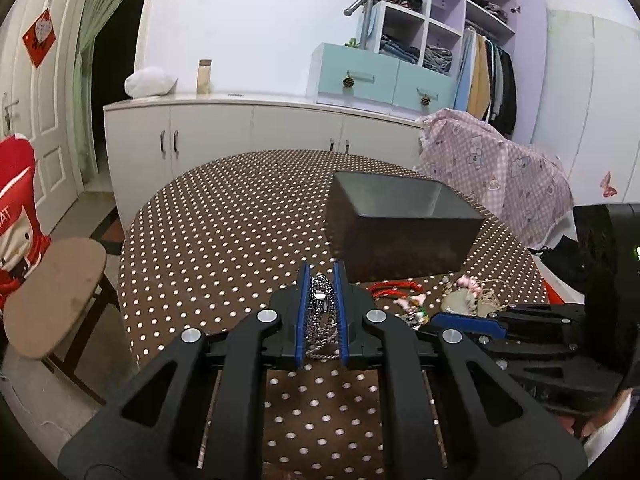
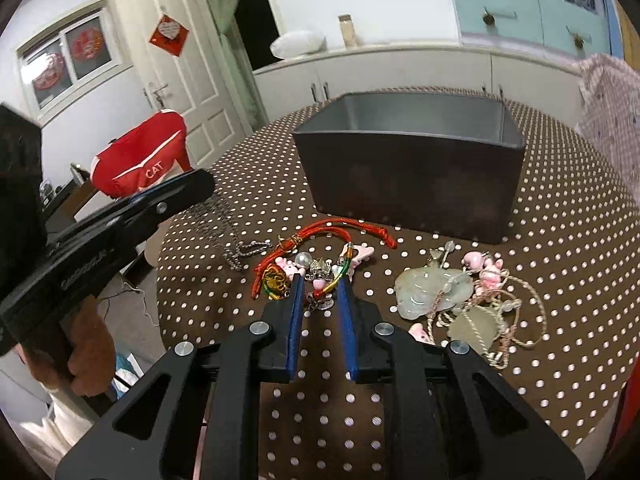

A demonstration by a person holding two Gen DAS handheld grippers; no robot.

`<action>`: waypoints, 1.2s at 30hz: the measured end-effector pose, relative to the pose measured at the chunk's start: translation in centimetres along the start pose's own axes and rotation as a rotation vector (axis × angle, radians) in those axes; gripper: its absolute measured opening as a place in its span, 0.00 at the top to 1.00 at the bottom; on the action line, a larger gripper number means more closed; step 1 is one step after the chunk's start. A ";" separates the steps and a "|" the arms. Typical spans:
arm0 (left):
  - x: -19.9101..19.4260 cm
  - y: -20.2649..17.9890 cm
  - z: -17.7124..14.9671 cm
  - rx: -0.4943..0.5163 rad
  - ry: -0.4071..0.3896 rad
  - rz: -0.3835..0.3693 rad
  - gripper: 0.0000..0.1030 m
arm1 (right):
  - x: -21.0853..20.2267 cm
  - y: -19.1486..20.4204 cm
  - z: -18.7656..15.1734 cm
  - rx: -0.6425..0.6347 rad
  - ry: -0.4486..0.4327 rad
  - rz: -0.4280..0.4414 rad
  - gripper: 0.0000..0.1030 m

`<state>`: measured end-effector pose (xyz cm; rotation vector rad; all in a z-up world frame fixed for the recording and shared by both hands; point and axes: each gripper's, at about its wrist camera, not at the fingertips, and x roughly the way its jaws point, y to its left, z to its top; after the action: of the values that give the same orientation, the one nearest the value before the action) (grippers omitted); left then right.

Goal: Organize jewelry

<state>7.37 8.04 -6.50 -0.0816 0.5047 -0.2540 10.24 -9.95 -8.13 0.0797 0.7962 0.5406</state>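
A silver chain [image 1: 321, 300] is pinched between the blue pads of my left gripper [image 1: 322, 270], which is shut on it just above the polka-dot table [image 1: 224, 216]. In the right wrist view that left gripper [image 2: 200, 184] sits at the left, and the chain [image 2: 224, 224] trails from it down to the cloth. My right gripper [image 2: 321, 280] has its tips closed around a charm bracelet [image 2: 320, 270] with silver and pink charms and a rainbow cord. A dark grey open box [image 2: 408, 184] [image 1: 400, 240] stands just behind the jewelry.
A red cord bracelet [image 2: 340, 226], a pale jade pendant [image 2: 432, 292] and a pink bead string with beige cord [image 2: 492, 280] lie right of the grippers. A stool [image 1: 52, 296] and a red-covered chair [image 1: 16, 216] stand left of the table; white cabinets [image 1: 240, 128] line the back.
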 end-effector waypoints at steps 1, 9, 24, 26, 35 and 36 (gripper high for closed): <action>0.1 0.3 -0.2 -0.004 0.002 -0.002 0.88 | 0.1 0.1 0.2 0.003 0.001 -0.003 0.85; 0.5 1.6 -1.2 -0.014 0.017 -0.009 0.88 | 1.3 0.8 1.1 -0.002 0.018 -0.089 0.94; -0.1 1.6 0.8 -0.012 -0.015 -0.047 0.88 | -2.6 -0.3 2.8 0.016 -0.092 -0.103 0.94; -0.2 1.3 1.3 -0.012 -0.014 -0.047 0.88 | -3.3 -0.5 3.1 0.019 -0.110 -0.101 0.94; -0.9 -0.8 3.4 0.021 -0.069 -0.077 0.88 | -5.9 -1.0 4.3 0.008 -0.181 -0.120 0.94; -0.9 -1.0 3.6 0.025 -0.074 -0.081 0.88 | -6.1 -1.1 4.4 0.007 -0.187 -0.121 0.94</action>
<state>8.13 7.36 -2.75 -0.0870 0.4248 -0.3351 10.27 -13.29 -1.35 0.0868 0.6161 0.4089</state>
